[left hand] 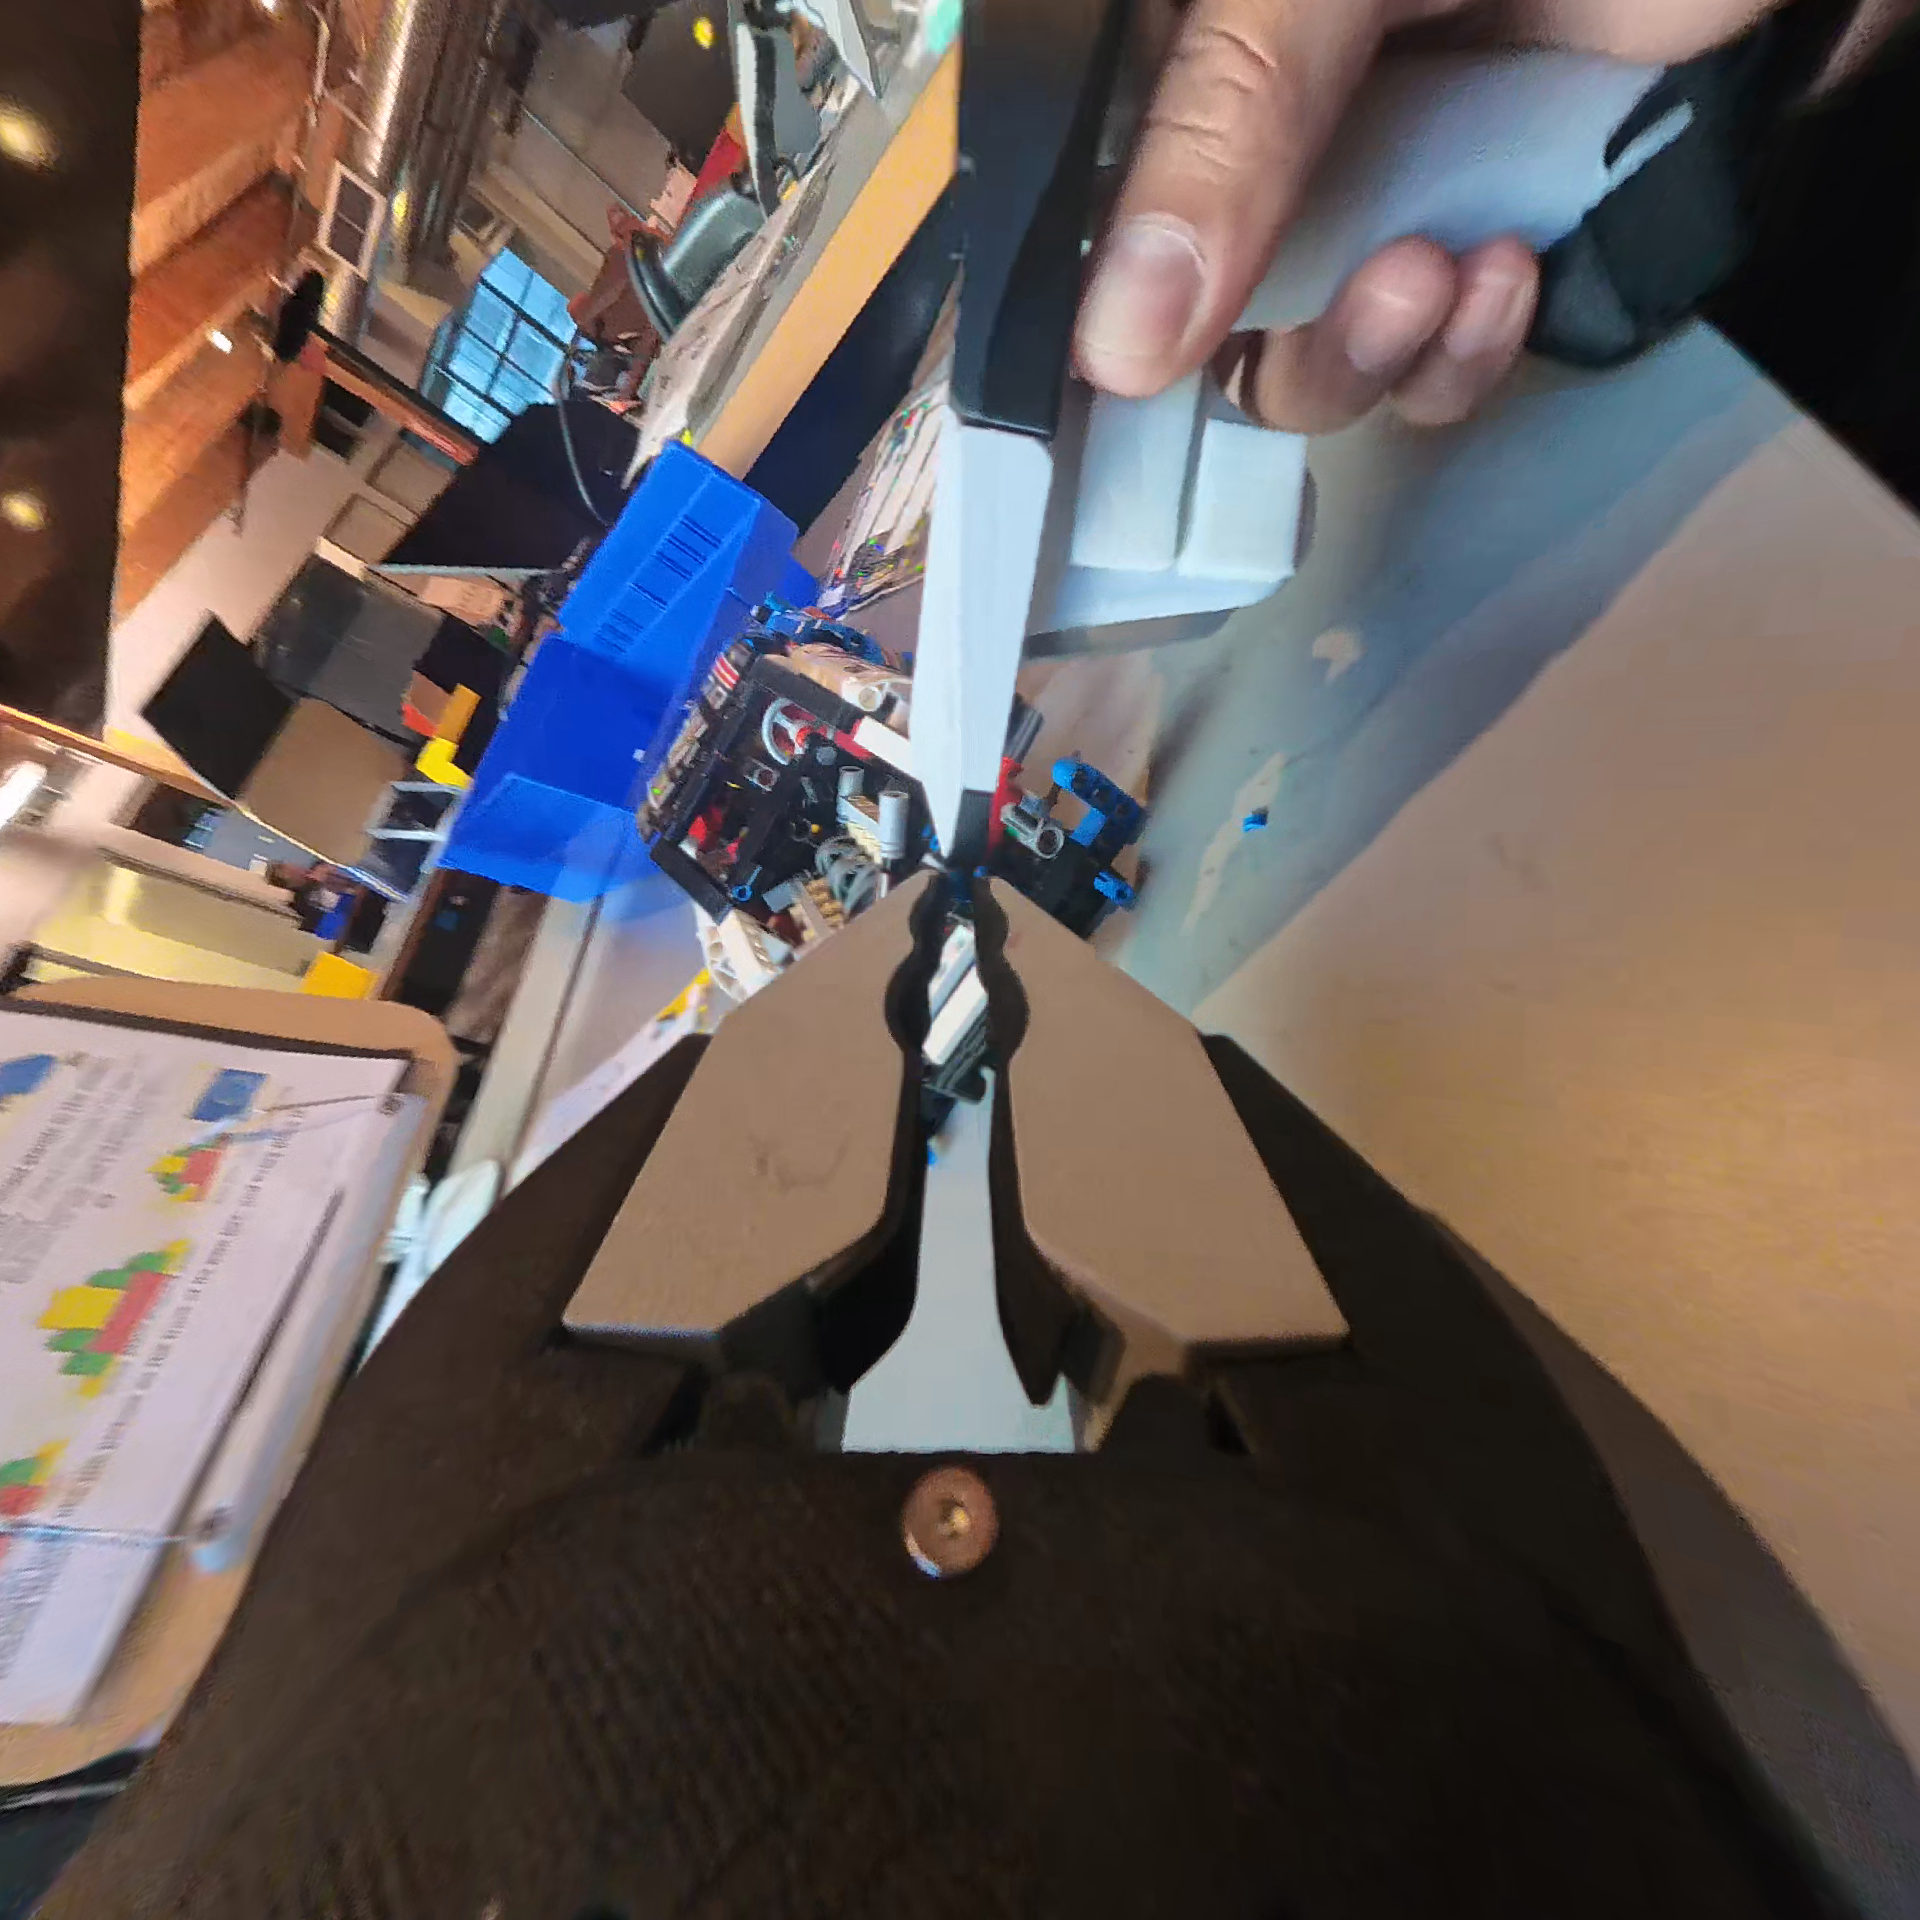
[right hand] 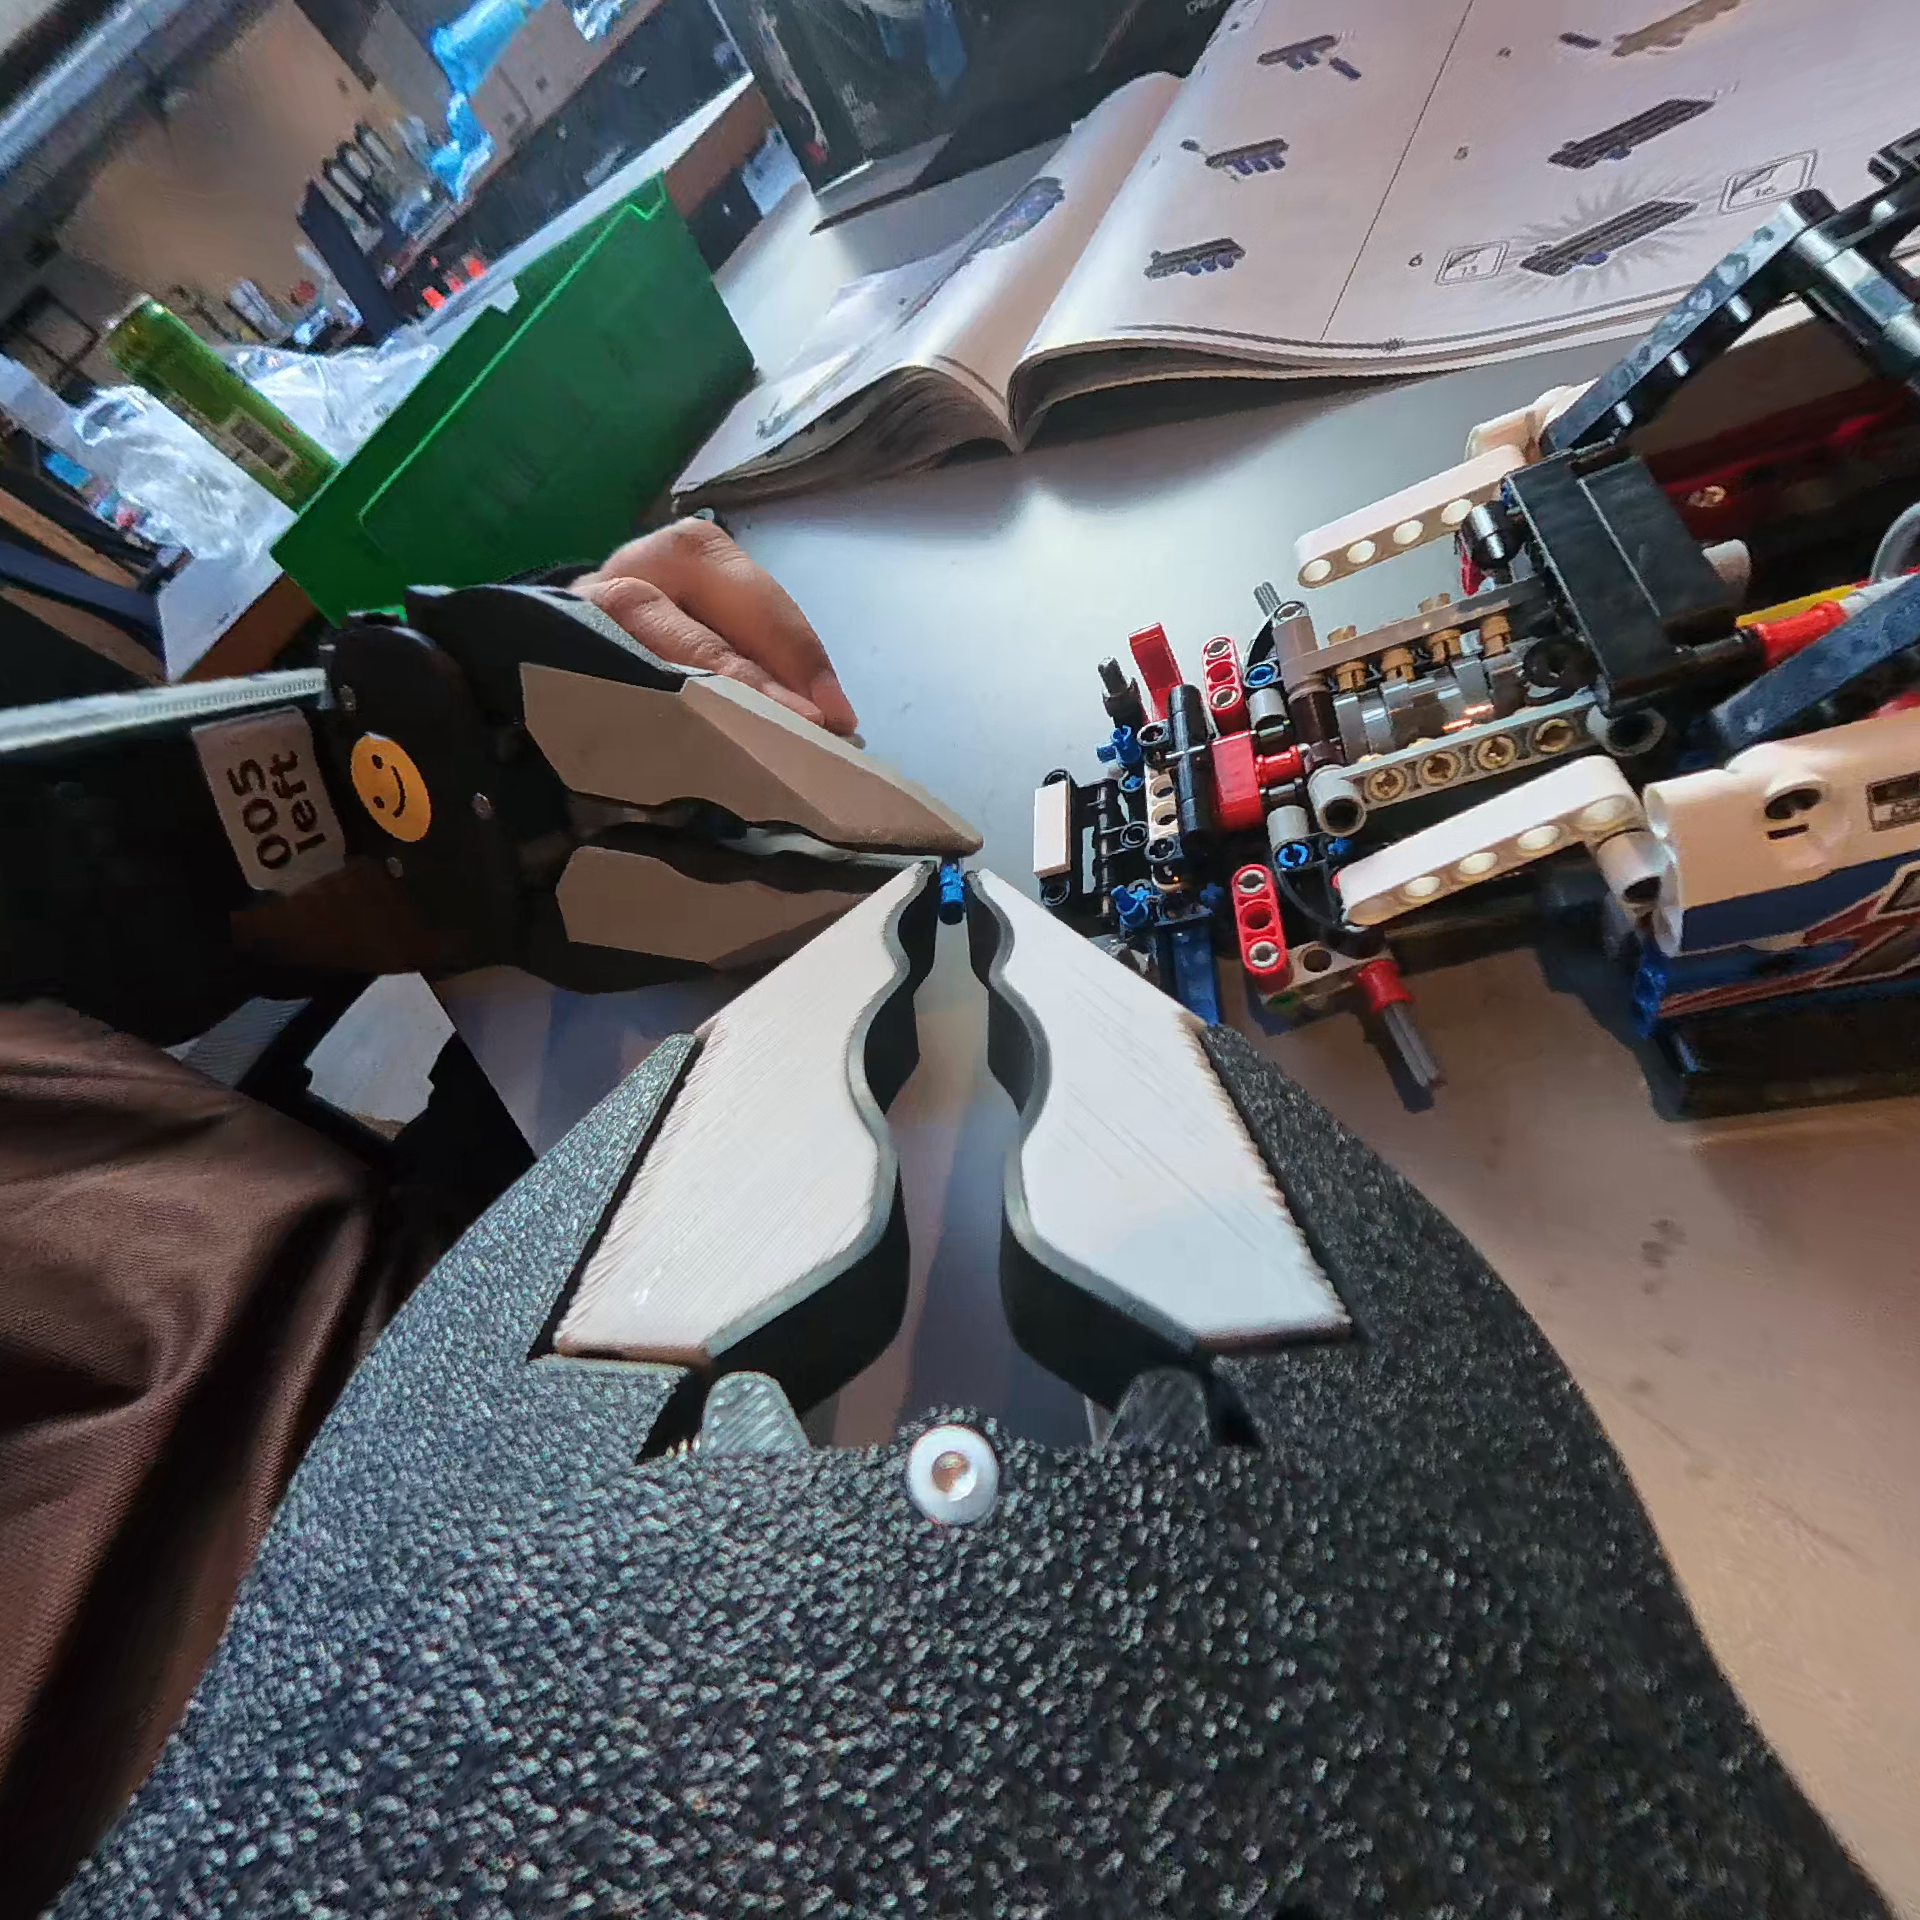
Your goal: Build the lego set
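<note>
1. The right gripper (right hand: 952,894) has its jaws nipped on a small blue pin (right hand: 950,891), held at the very tips just above the table (right hand: 1558,1299).
2. The left gripper (right hand: 961,844) meets it tip to tip from the left in the right wrist view; its jaws look pressed together, but whether they also touch the pin cannot be made out.
3. In the left wrist view the left gripper (left hand: 951,878) shows only a thin slit between its fingers, and the pin is lost there among dark blur. The right gripper (left hand: 961,831) comes down from above as a white finger with a black tip.
4. The model (right hand: 1455,748), a car-like build of black, white, red and blue beams, sits on the table just right of the tips. It runs off the right edge of the right wrist view; in the left wrist view the model (left hand: 790,769) is half hidden behind the fingers.
5. Only the right wrist view shows the open manual (right hand: 1195,260) behind the model and a green bin (right hand: 540,405) to the left.
6. Only the left wrist view shows a blue bin (left hand: 592,748) beyond the model, a loose blue bit (left hand: 1255,821) on the table, and a hand (left hand: 1278,197) gripping the right gripper's handle.
7. A blurred printed sheet (left hand: 156,1299) lies at the left edge.
</note>
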Motion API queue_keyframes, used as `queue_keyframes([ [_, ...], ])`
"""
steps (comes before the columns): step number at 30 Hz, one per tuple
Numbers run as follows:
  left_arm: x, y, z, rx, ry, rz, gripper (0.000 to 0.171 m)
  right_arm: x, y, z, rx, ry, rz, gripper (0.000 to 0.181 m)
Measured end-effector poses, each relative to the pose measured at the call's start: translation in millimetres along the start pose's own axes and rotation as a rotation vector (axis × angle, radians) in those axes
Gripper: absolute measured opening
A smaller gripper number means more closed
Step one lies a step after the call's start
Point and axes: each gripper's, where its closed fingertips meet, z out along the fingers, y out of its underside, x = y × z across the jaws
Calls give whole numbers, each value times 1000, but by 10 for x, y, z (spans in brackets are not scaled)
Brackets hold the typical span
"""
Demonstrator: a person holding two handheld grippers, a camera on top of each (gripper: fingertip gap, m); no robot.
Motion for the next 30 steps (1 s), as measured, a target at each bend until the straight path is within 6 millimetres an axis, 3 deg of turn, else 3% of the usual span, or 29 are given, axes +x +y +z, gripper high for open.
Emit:
queue_keyframes([
  [3,10,12,3,7,33,-64,2,6,11,8,-12,13,-10,5],
  [30,59,11,1,-12,65,-86,3,11,50,0,-35,2,-4,5],
])
